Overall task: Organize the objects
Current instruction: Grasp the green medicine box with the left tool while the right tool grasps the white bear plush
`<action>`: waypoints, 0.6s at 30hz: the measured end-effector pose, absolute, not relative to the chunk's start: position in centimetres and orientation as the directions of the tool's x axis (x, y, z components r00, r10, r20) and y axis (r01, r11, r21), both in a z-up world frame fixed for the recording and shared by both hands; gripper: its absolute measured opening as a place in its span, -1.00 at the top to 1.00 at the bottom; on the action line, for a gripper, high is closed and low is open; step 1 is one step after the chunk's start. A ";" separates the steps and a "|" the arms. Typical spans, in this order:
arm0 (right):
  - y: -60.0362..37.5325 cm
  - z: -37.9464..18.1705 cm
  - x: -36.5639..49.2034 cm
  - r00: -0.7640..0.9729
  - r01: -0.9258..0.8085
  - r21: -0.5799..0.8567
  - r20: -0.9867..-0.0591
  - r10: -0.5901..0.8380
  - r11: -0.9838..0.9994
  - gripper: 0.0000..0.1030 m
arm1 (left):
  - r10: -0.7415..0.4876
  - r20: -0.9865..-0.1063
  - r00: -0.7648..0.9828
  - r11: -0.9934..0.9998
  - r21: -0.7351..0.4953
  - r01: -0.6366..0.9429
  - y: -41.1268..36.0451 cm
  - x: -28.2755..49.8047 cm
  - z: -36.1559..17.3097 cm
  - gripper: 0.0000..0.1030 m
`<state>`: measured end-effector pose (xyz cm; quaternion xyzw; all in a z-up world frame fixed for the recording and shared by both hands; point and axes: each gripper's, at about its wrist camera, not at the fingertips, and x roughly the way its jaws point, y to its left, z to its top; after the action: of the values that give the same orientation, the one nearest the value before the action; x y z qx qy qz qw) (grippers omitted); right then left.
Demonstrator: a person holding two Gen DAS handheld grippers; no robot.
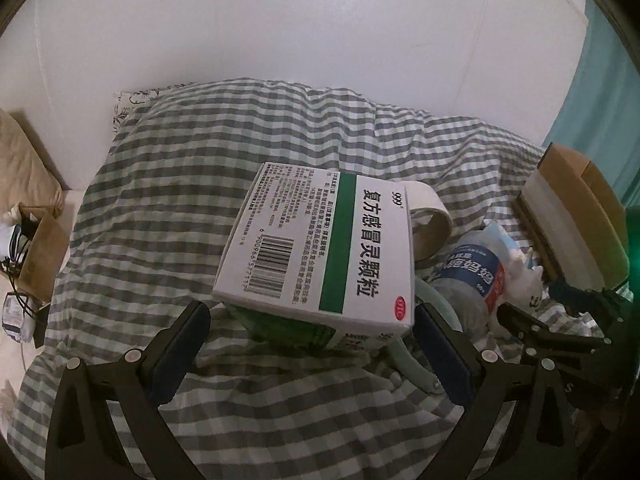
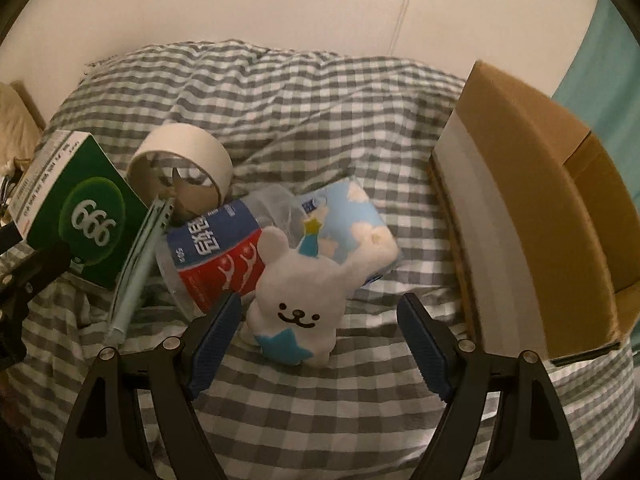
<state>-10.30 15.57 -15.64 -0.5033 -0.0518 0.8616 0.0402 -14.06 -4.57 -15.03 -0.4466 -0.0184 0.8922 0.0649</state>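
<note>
1. The left gripper (image 1: 310, 330) has its fingers spread wide, with the blue pads clear of everything. A white and green medicine box (image 1: 316, 248) sits just ahead of the fingertips, and its near edge reaches down between them without touching either pad.
2. The medicine box rests tilted on the grey checked bedcover (image 1: 160, 208), leaning on things beneath it. A roll of white tape (image 1: 430, 216) stands just behind its right corner.
3. The right gripper (image 2: 320, 320) also has its fingers well apart, gripping nothing. A white plush toy (image 2: 298, 300) with a blue star on its front lies between the fingertips, nearer the left finger (image 2: 214, 340); whether that pad touches it cannot be told.
4. A clear plastic bottle (image 2: 216, 256) with a blue and red label lies on its side just left of the toy, its base close to the left finger.
5. A pale blue packet (image 2: 356, 224) printed with clouds lies behind the toy, touching it.
6. A light green pen (image 2: 134, 272) lies slanted between the bottle and the medicine box.
7. An open cardboard box (image 2: 532, 200) stands to the right on the bedcover, apart from the pile.
8. In the left wrist view, the right gripper shows at the far right, near the bottle and toy.
</note>
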 end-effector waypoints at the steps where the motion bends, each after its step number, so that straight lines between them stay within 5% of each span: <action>1: 15.7 -15.7 -10.3 -0.490 -0.018 -0.125 -0.864 0.118 -0.992 -0.55 | 0.114 -0.795 -0.595 -0.993 -0.080 -0.083 -4.6 -14.2 -15.0 -1.00; 10: 15.3 -16.1 -9.8 -0.500 0.031 -0.100 -0.863 0.071 -0.995 0.00 | 0.118 -0.799 -0.589 -0.993 -0.082 -0.089 -3.8 -15.7 -15.9 -1.00; 18: 15.6 -15.8 -9.5 -0.514 0.027 -0.070 -0.857 0.046 -0.997 0.02 | 0.168 -0.802 -0.574 -0.985 -0.157 -0.069 -4.8 -16.4 -16.4 -0.97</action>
<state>-9.46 15.60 -15.79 -0.4930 -0.0369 0.8692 0.0056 -16.43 -4.85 -16.37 -0.4569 -0.0542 0.8853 0.0668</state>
